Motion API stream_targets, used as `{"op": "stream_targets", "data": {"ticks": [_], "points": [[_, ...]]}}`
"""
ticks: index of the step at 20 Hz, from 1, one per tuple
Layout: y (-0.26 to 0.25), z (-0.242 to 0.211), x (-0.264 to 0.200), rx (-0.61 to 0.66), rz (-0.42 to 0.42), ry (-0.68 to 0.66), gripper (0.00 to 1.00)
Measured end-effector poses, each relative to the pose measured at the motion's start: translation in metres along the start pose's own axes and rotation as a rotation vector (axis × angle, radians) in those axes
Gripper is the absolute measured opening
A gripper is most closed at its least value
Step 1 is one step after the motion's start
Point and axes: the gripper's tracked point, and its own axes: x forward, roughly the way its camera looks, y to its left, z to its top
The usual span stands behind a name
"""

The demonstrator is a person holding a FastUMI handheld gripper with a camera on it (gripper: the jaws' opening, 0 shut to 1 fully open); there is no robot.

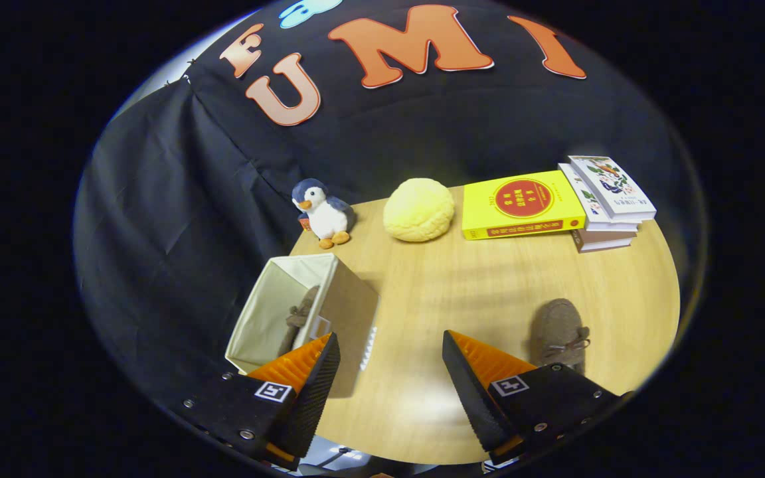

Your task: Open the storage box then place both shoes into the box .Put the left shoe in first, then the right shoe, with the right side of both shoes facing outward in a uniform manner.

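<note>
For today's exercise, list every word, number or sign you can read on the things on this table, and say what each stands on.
Yellow book: characters on cover and spine, too small to read.
Stack of books: cover print too blurred.
Gripper, open: one square black-and-white marker on each finger, no words.

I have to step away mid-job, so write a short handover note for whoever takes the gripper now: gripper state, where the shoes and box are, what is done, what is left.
Gripper: open, fingers spread wide, holding nothing, over bare table.
Box: open, at the table's edge, beside and just beyond the left finger.
First shoe: already inside the box; I cannot tell which way it faces.
Second shoe: brown, with a bow, on the table just beyond the right finger.
Done: box opened, one shoe in.
Left: pick up the second shoe and set it in the box, matching the first, right side outward.
</note>
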Motion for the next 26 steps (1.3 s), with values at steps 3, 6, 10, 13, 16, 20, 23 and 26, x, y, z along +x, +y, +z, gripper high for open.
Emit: {"op": "stream_targets", "data": {"ticks": [3, 6, 10, 13, 16, 20, 23, 26], "points": [[-0.058, -0.018, -0.008, 0.012, -0.041, 0.012, 0.96], [-0.108, -0.033, -0.016, 0.023, -0.091, 0.026, 0.96], [-0.162, -0.062, -0.013, 0.037, -0.145, 0.073, 0.96], [-0.197, -0.084, 0.000, 0.045, -0.180, 0.110, 0.93], [-0.218, -0.099, 0.019, 0.058, -0.201, 0.143, 0.91], [-0.239, -0.097, 0.046, 0.036, -0.233, 0.128, 0.80], [-0.253, -0.089, 0.061, -0.006, -0.282, 0.092, 0.67], [-0.254, -0.093, 0.072, 0.012, -0.294, 0.084, 0.49]]}}
